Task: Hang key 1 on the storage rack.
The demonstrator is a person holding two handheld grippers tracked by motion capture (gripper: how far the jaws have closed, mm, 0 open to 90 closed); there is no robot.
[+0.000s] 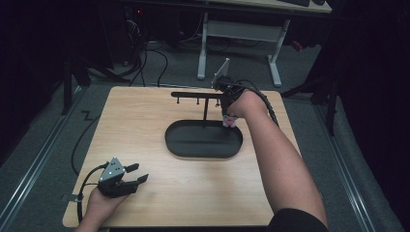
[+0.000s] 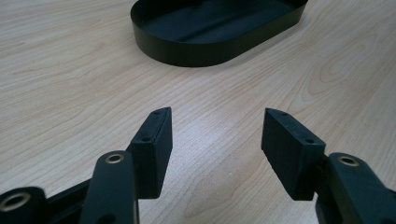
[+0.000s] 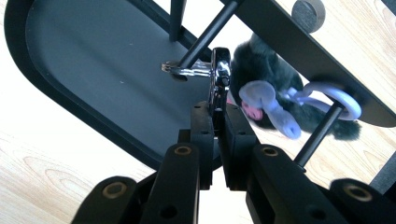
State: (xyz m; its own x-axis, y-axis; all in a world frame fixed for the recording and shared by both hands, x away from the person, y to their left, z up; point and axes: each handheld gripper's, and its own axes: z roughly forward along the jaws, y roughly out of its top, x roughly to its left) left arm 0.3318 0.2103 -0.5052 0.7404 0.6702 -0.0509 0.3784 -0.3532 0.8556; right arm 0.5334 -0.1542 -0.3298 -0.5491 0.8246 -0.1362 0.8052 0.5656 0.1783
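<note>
- The right gripper [image 3: 215, 109] has its jaws clenched on a silver metal clasp [image 3: 219, 77], whose ring is hooked over a black peg [image 3: 205, 35] of the black rack [image 1: 200, 95].
- A dark furry keychain toy [image 3: 261, 70] with pale blue ears hangs just beside the clasp, above the far end of the oval black tray [image 1: 203, 140].
- The left gripper [image 1: 138, 174] rests on the wooden table [image 1: 145, 125] near its front corner, jaws spread and holding nothing, well apart from the tray.

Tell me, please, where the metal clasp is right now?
In the right gripper view the metal clasp sits mid-frame, pinched in the right gripper, beside a peg of the black stand above the oval tray.
</note>
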